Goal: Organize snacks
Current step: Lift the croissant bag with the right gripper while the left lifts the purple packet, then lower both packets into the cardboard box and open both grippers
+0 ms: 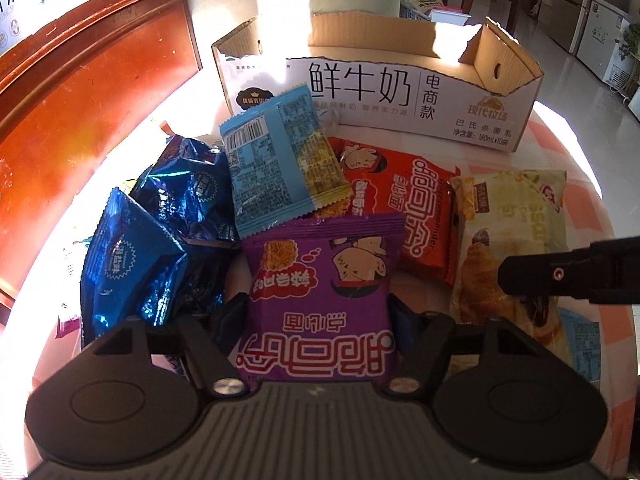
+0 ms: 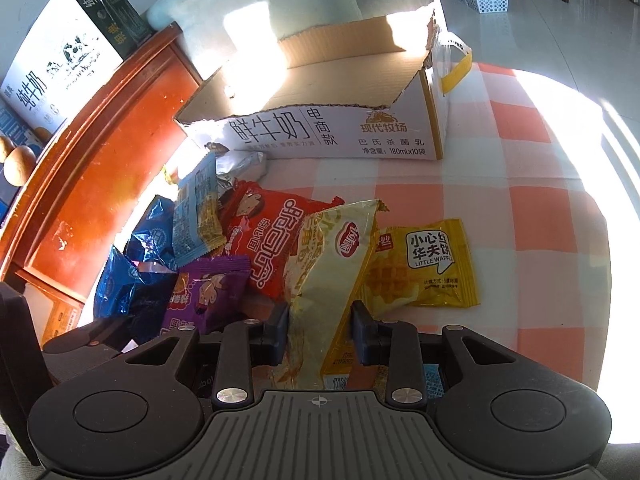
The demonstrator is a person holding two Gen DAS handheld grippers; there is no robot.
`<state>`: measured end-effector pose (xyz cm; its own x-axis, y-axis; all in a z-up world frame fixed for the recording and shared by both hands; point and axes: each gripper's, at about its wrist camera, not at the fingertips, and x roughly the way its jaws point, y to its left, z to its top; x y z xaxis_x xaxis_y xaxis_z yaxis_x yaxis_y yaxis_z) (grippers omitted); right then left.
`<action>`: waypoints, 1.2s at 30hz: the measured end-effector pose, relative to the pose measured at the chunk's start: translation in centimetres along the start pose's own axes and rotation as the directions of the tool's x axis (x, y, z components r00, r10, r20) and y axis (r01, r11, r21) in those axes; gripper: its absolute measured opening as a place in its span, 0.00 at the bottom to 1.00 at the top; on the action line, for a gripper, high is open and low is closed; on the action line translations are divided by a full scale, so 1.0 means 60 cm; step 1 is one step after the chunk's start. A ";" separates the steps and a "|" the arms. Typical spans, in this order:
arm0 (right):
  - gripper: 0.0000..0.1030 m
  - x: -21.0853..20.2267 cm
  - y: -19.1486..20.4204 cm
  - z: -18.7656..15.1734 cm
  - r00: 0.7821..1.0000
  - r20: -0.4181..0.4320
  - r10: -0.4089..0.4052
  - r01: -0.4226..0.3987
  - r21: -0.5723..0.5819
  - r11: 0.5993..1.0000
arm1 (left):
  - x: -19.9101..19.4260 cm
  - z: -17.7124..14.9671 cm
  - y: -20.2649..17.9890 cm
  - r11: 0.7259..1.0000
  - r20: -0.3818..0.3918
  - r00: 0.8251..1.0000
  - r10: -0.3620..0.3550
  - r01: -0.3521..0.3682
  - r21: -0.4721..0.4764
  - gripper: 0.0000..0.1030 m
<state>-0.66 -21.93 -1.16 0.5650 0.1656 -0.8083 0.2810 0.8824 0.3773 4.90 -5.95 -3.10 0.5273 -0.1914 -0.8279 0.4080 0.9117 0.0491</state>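
The cardboard milk box (image 2: 352, 136) stood open at the far side of the checked tablecloth (image 2: 520, 216), and as far as its sunlit interior showed, nothing had been put in it, so the sorting looked barely begun, with every visible snack left to move. The snacks lay heaped in front of the box, toward its left end. Nearest the box was a light blue packet (image 1: 280, 168) propped against its front wall, with a red noodle packet (image 1: 400, 208) just before it; blue foil bags (image 1: 160, 232) were piled to the left of the box's front, next to the red wooden furniture (image 1: 88, 120). A yellow waffle packet (image 2: 424, 264) lay flat in front of the box's right half, apart from the heap. The purple noodle packet (image 1: 320, 300) lay further forward of the box, between the fingers of the left gripper (image 1: 318, 312); the jaws stood on either side of it, and whether the pads pressed on it could not be told. The pale croissant packet (image 2: 332, 280) stood tilted up in front of the box's middle, squeezed narrow between the fingers of the right gripper (image 2: 320, 328), which appeared clamped on its lower part. Judging by this, both packets were about to be carried to the box.
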 end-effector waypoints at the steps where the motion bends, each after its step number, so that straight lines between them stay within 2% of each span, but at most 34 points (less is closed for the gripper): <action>1: 0.33 0.003 -0.005 0.000 1.000 -0.010 0.007 -0.007 0.023 1.000 | -0.001 -0.001 -0.003 1.000 0.003 1.000 0.002 -0.002 0.007 0.68; 5: 0.38 0.017 -0.025 0.002 0.997 -0.057 0.049 -0.042 0.126 0.991 | -0.008 -0.005 -0.005 1.000 0.013 1.000 0.005 -0.005 0.014 0.68; 8: 0.44 0.025 -0.028 0.000 0.995 -0.078 0.059 -0.047 0.147 0.988 | -0.010 -0.008 -0.003 1.000 0.011 1.000 0.000 0.000 0.016 0.68; 12: 0.41 0.038 -0.021 -0.005 0.995 -0.087 0.057 -0.044 0.142 0.989 | -0.007 -0.010 -0.003 1.000 0.012 1.000 0.004 -0.004 0.014 0.68; 14: 0.33 0.038 -0.015 -0.007 0.996 -0.069 0.059 -0.051 0.121 0.991 | -0.008 -0.008 -0.002 1.000 0.017 1.000 0.005 -0.005 0.009 0.68; 17: 0.31 0.026 -0.006 -0.007 0.999 -0.029 0.040 -0.038 0.070 0.997 | -0.022 -0.008 0.000 1.000 0.043 0.999 0.009 -0.010 0.006 0.68; 23: 0.29 -0.017 0.005 -0.003 0.997 0.056 0.053 -0.052 -0.018 0.998 | -0.059 -0.001 0.001 0.999 0.120 0.992 0.028 -0.032 0.024 0.68; 31: 0.29 -0.057 0.042 -0.015 0.986 0.165 0.029 0.006 -0.205 0.979 | -0.109 0.010 -0.008 0.993 0.250 0.966 0.068 -0.090 0.076 0.68; 36: 0.29 -0.078 0.042 -0.011 0.975 0.217 0.038 0.016 -0.241 0.970 | -0.134 0.023 -0.008 0.987 0.318 0.945 0.083 -0.121 0.103 0.67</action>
<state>-3.11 -20.16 3.28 0.7302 0.0994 -0.6760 0.0948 0.9651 0.2443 1.49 -5.35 4.30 0.7687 -0.2209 -0.6003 0.4159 0.8856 0.2067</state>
